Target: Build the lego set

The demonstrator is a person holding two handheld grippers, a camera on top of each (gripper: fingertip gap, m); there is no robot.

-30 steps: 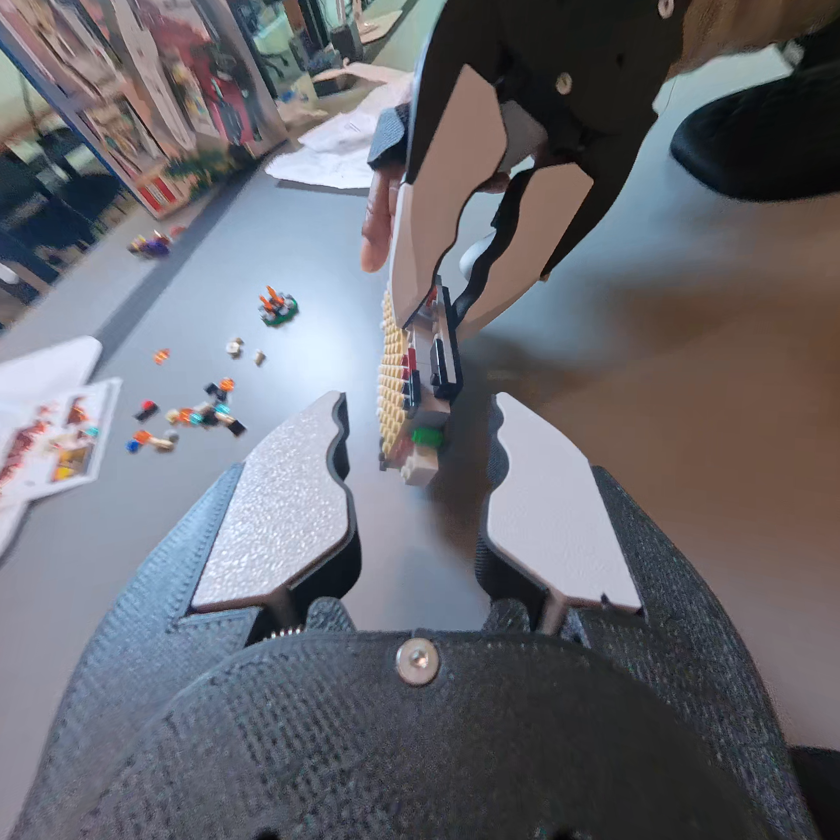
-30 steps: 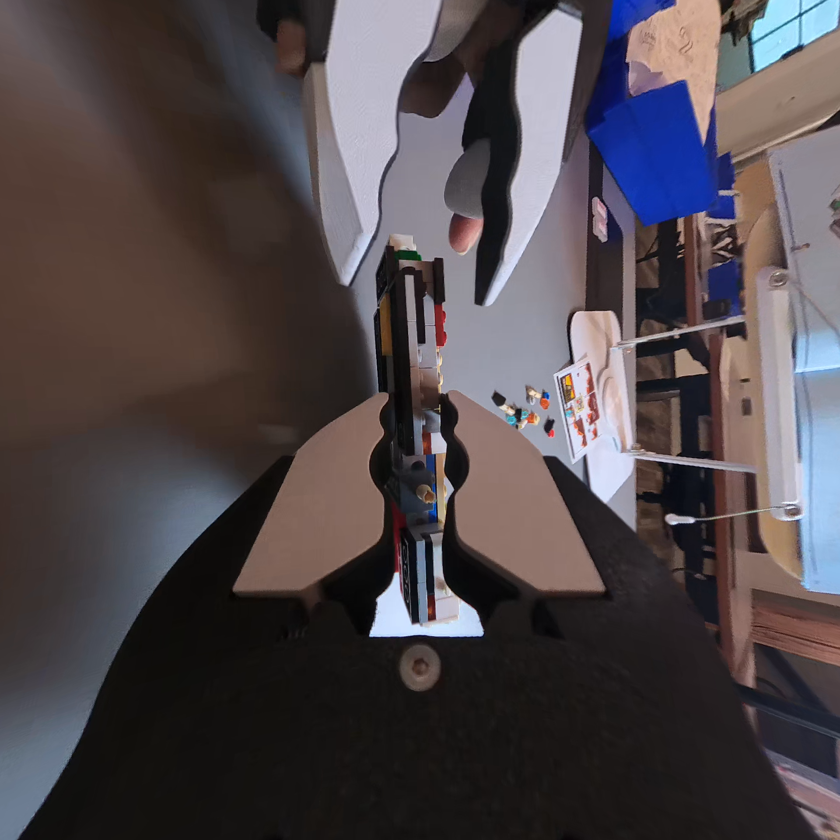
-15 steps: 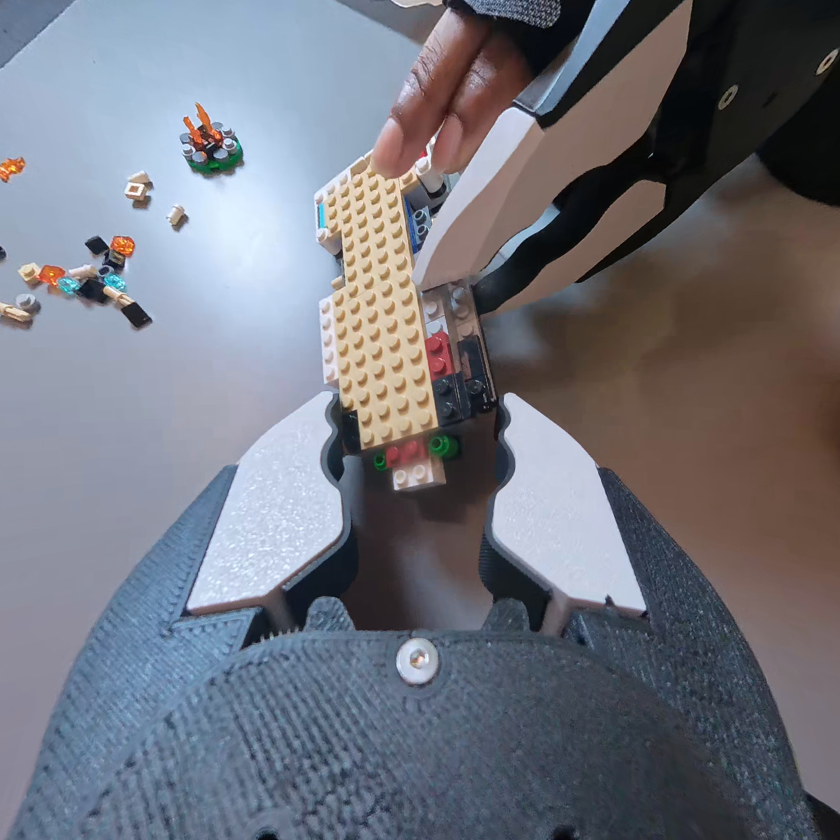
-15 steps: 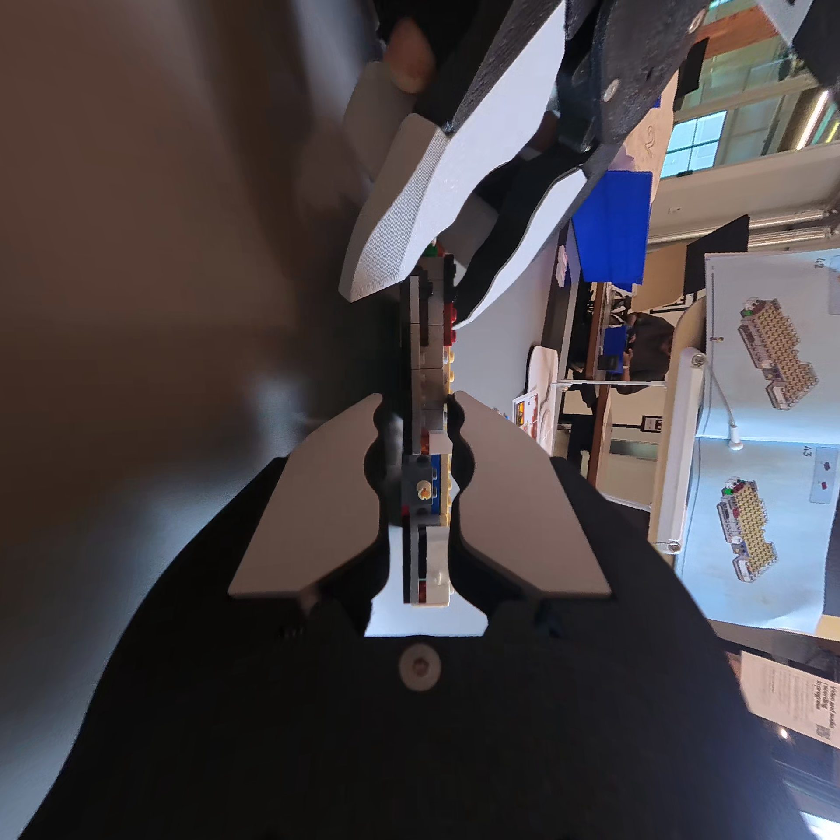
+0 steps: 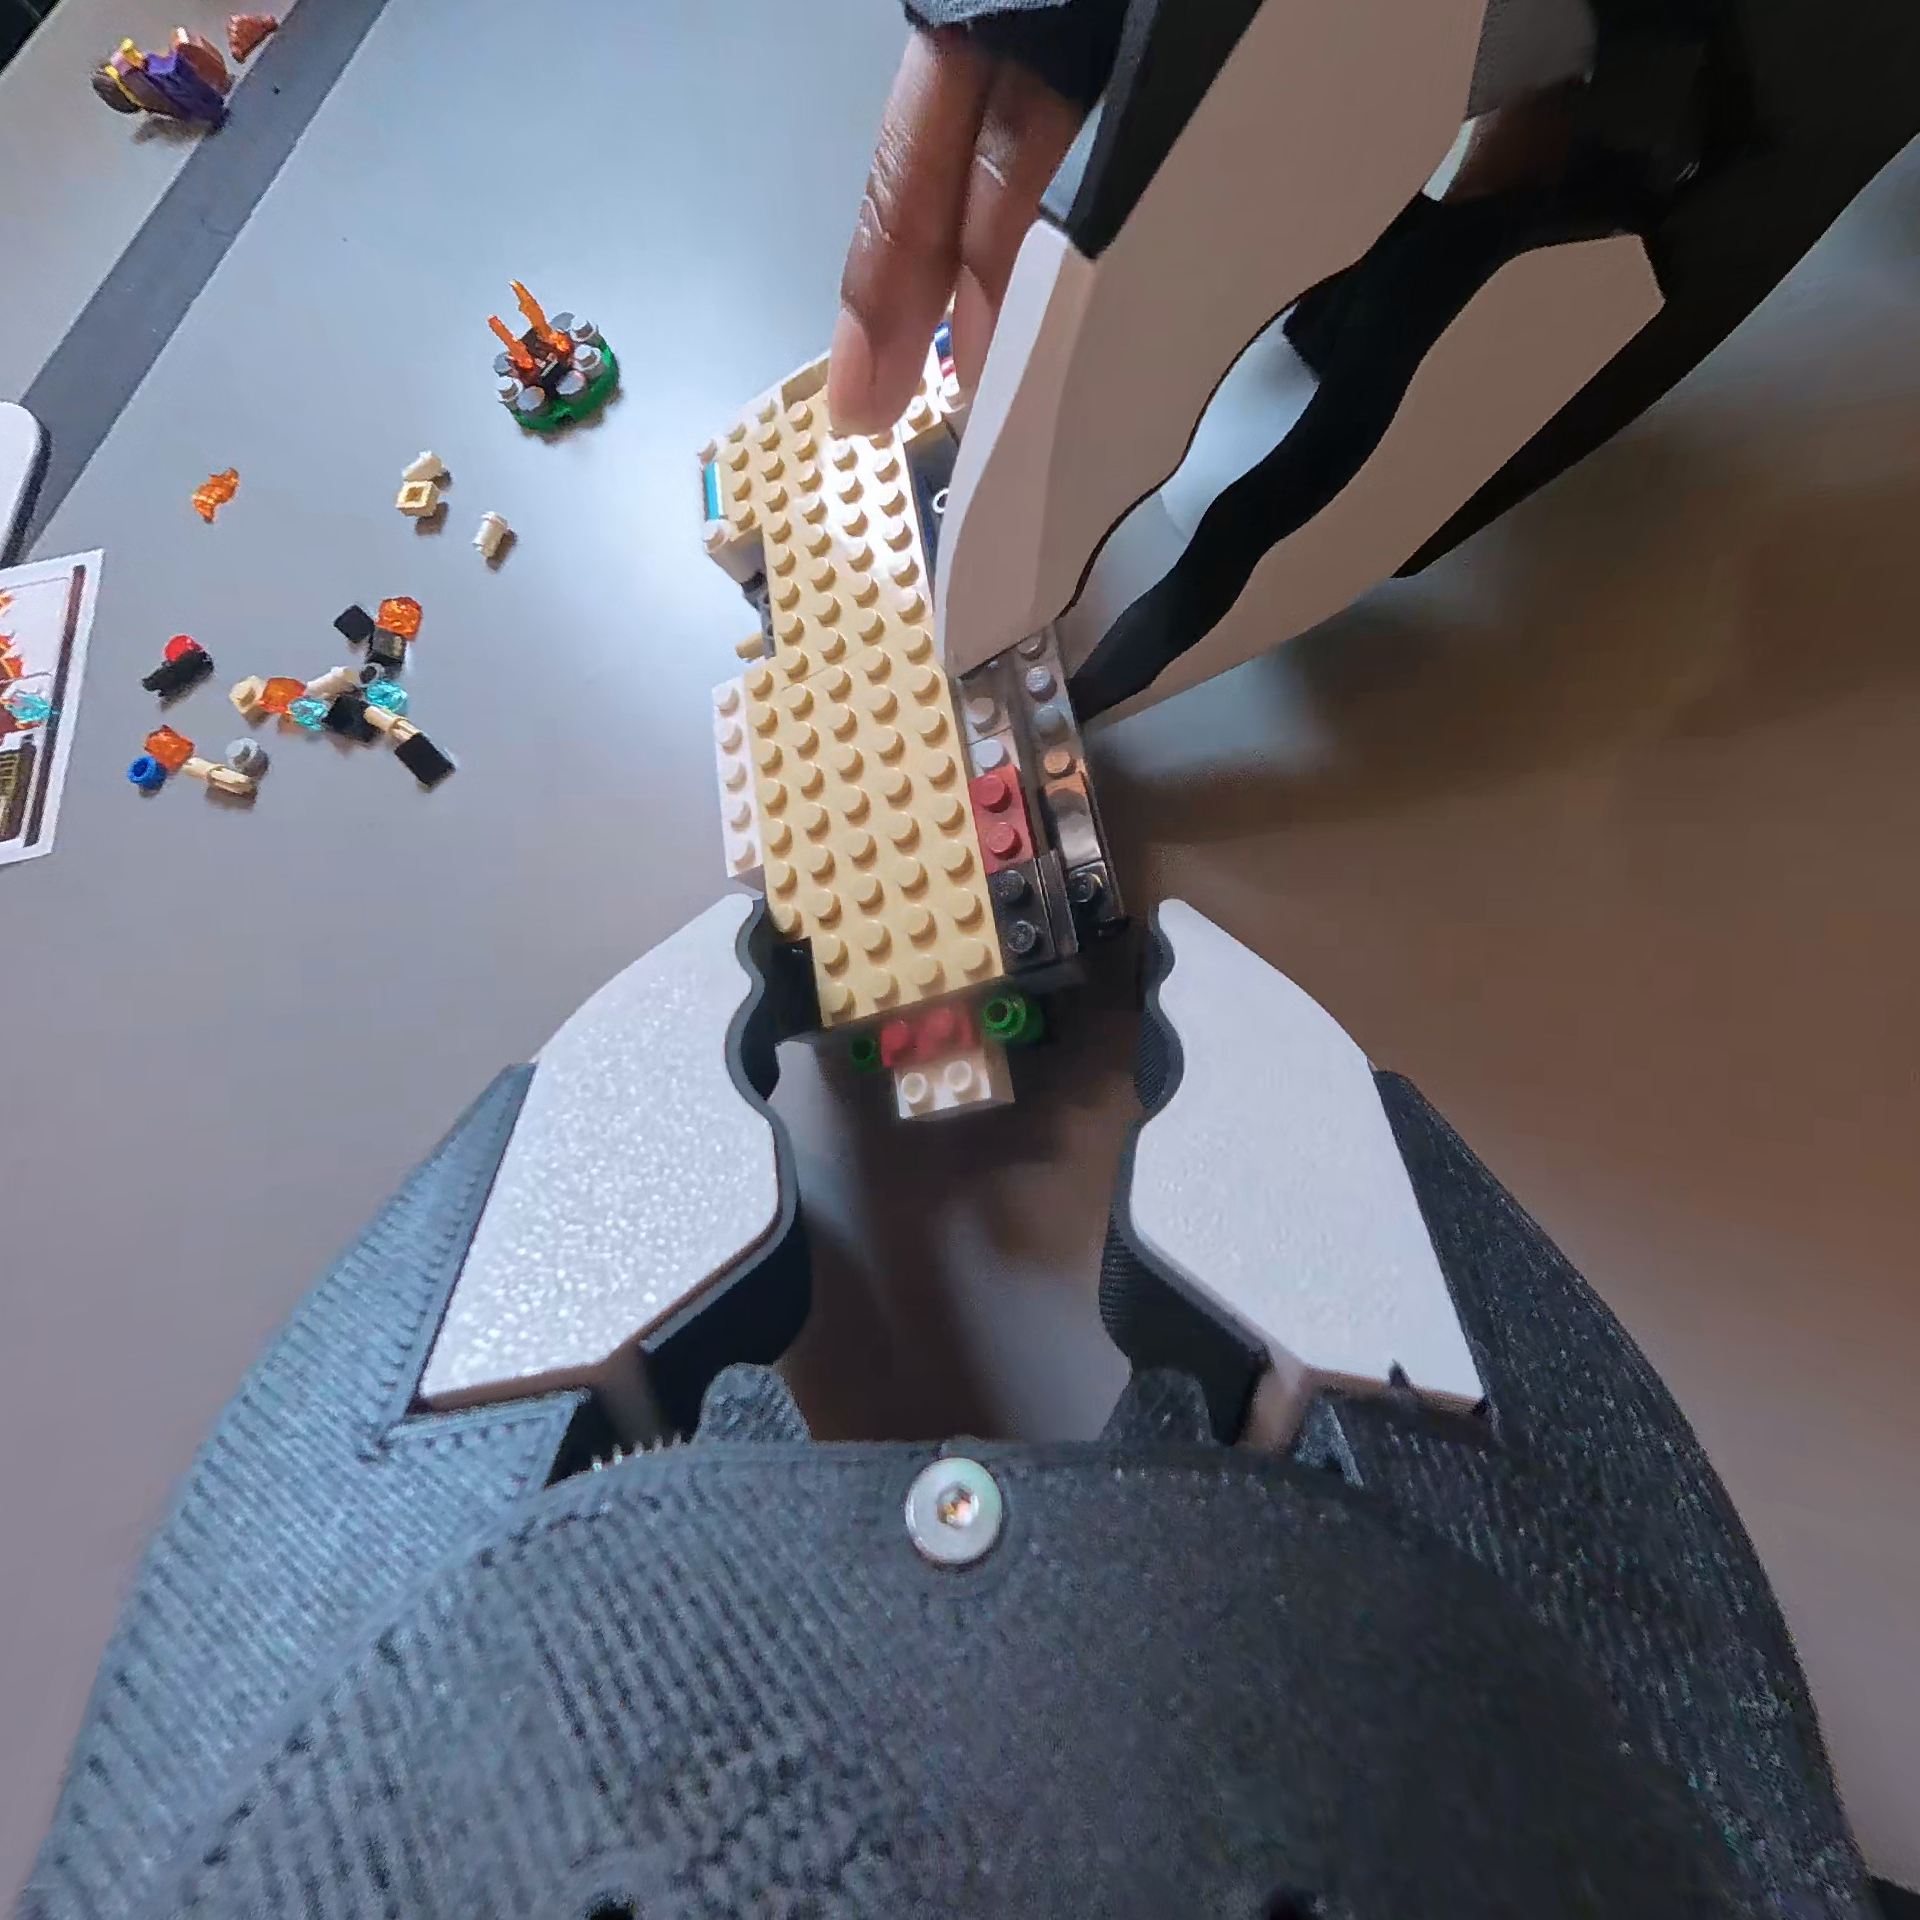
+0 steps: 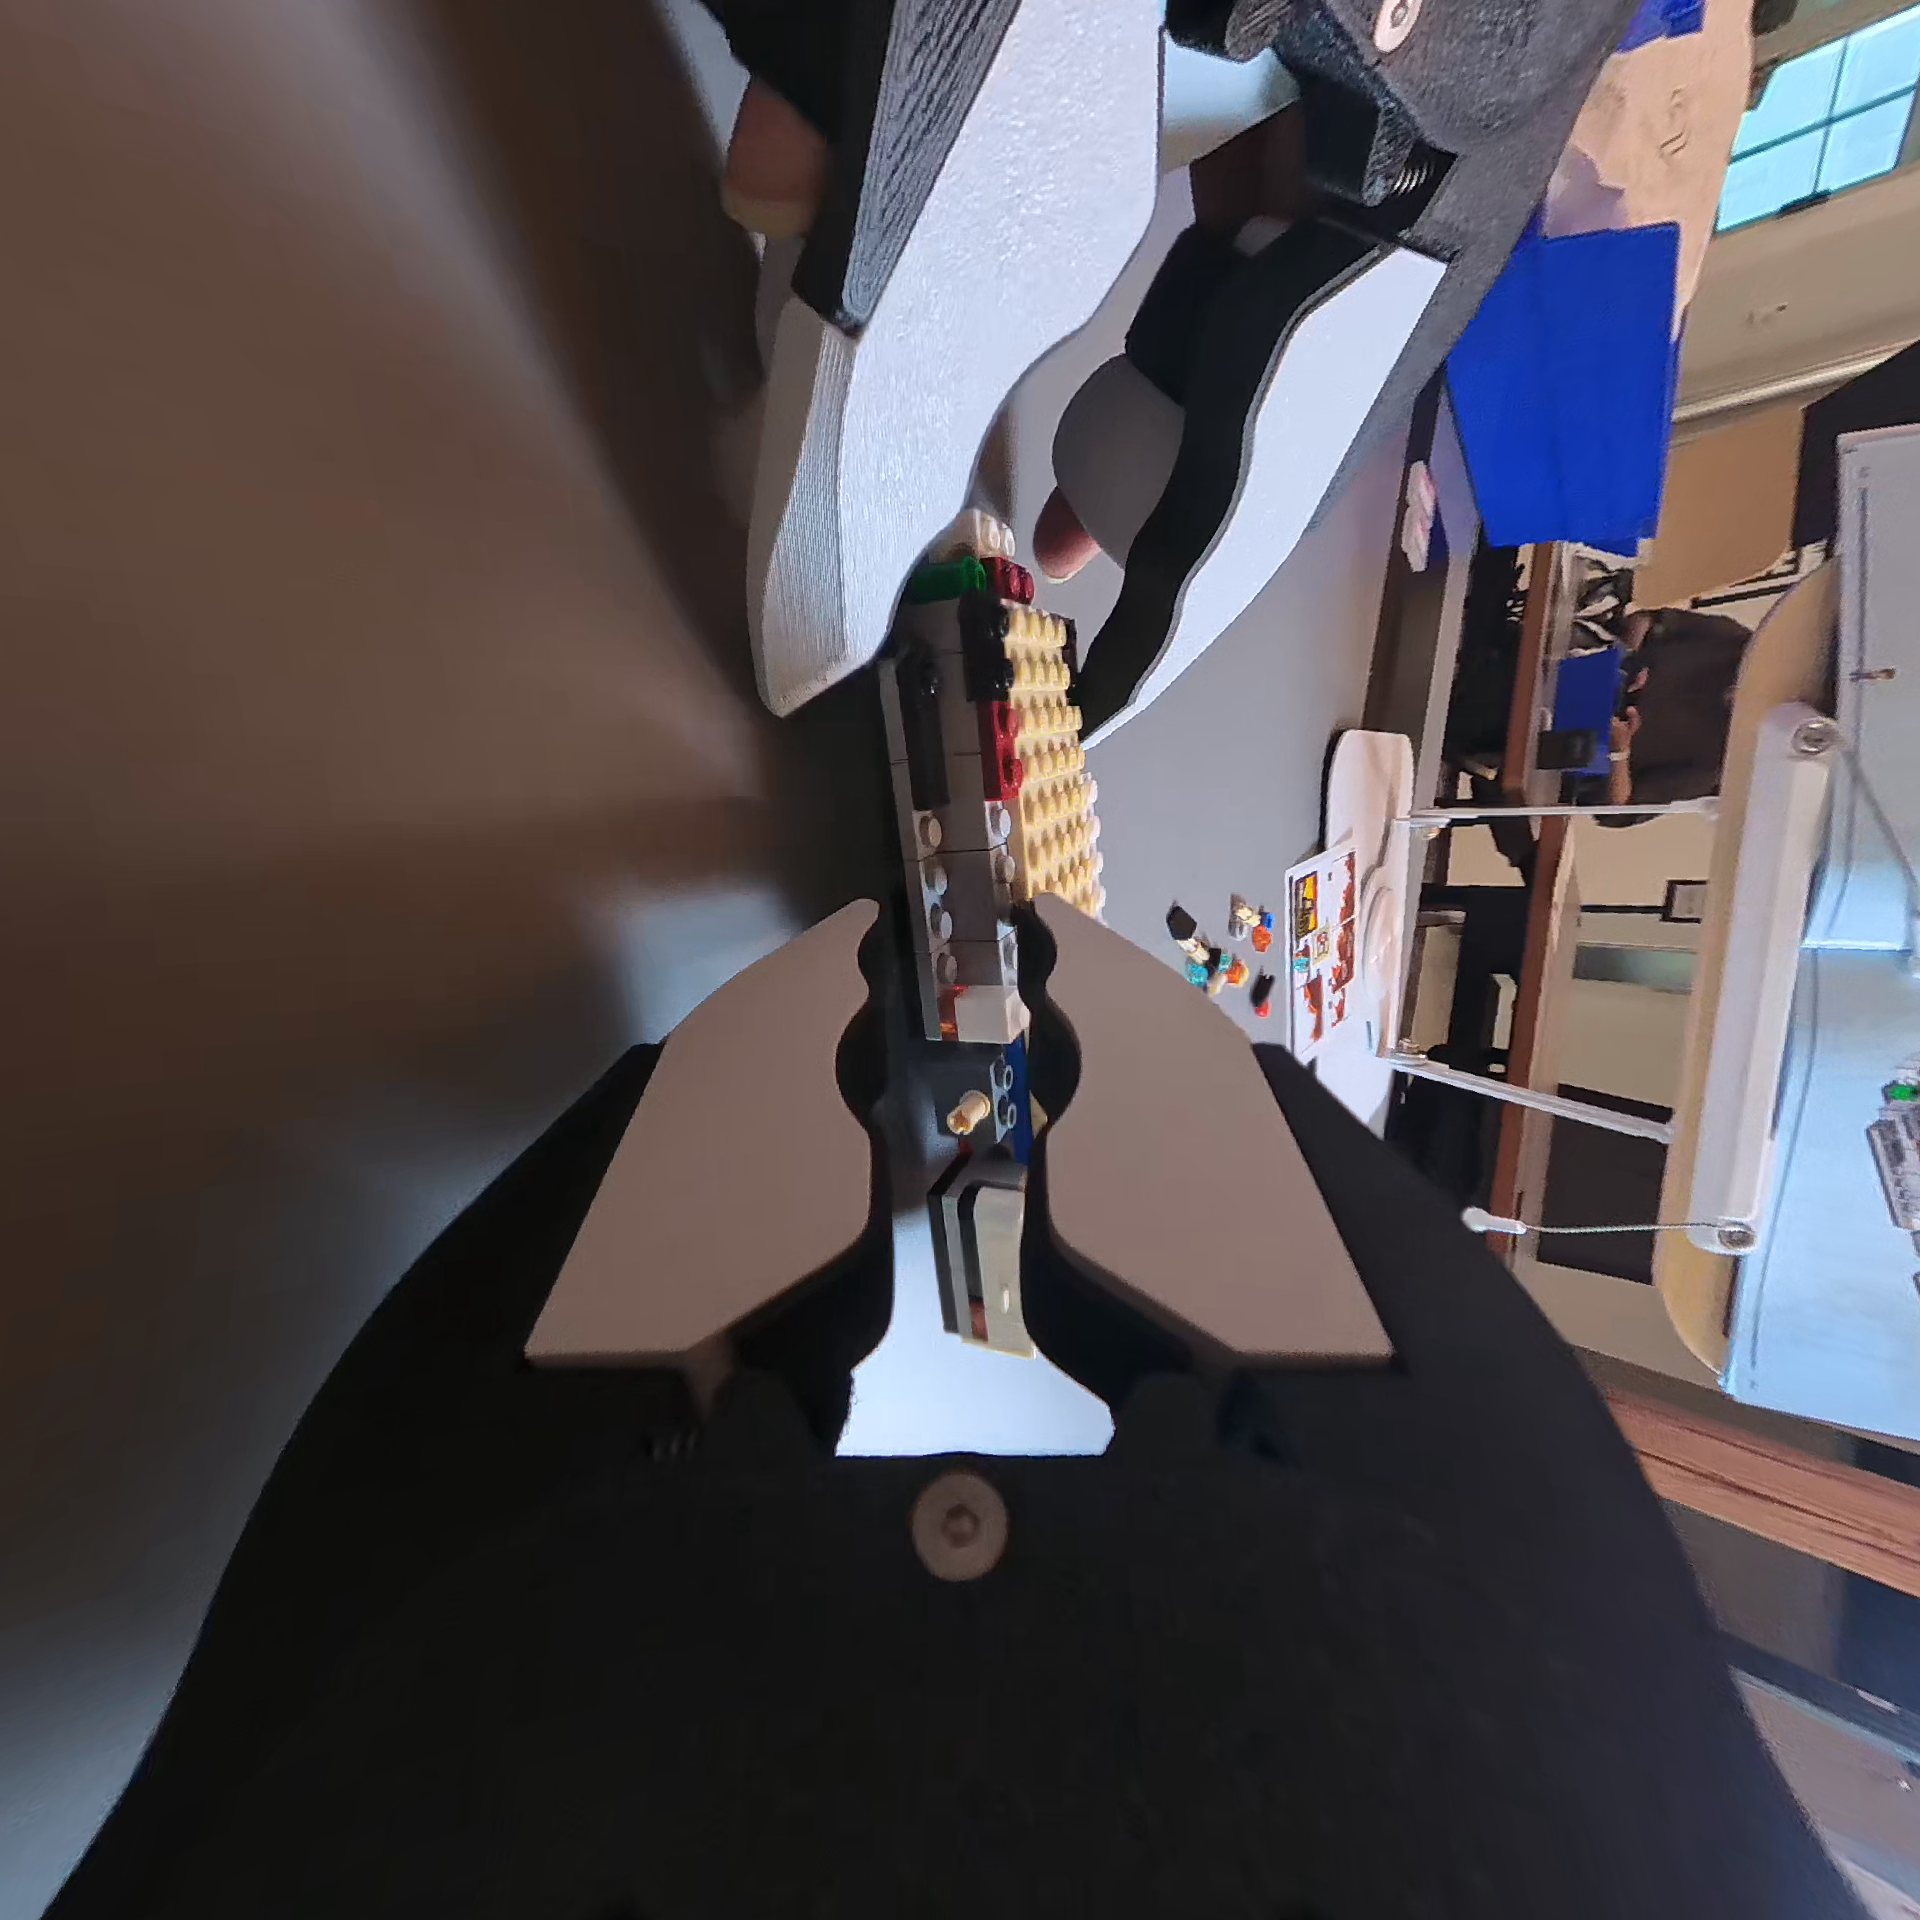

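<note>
Right gripper [image 6: 956,920]: jaws clenched on the far end of the brick model [image 5: 873,748], pads pressing its grey and black side edges. A bare fingertip [image 5: 883,343] of the person's hand rests on the tan studded plate at that same end.

Left gripper [image 5: 951,914]: jaws released, spread wide. The near end of the model sits between the two tips; the left tip is just beside the black edge, the right tip stands apart from it. No pad presses.

Model lies flat-side up and low over the counter [image 5: 436,987]; whether it rests on the surface, cannot tell. Green studs and a small white brick [image 5: 951,1091] jut from its near end.

Step in hand, as judged: one-sided hold, with the model's other end presented to the open jaws.

Surface: grey counter, matte. Toward its left edge, loose small pieces [image 5: 312,696] in orange, black, tan and teal, a small green-based round assembly [image 5: 551,364], and a printed sheet [image 5: 42,707].

Room: blue bins [image 6: 1558,384], a booklet stand [image 6: 1766,987], windows beyond.
</note>
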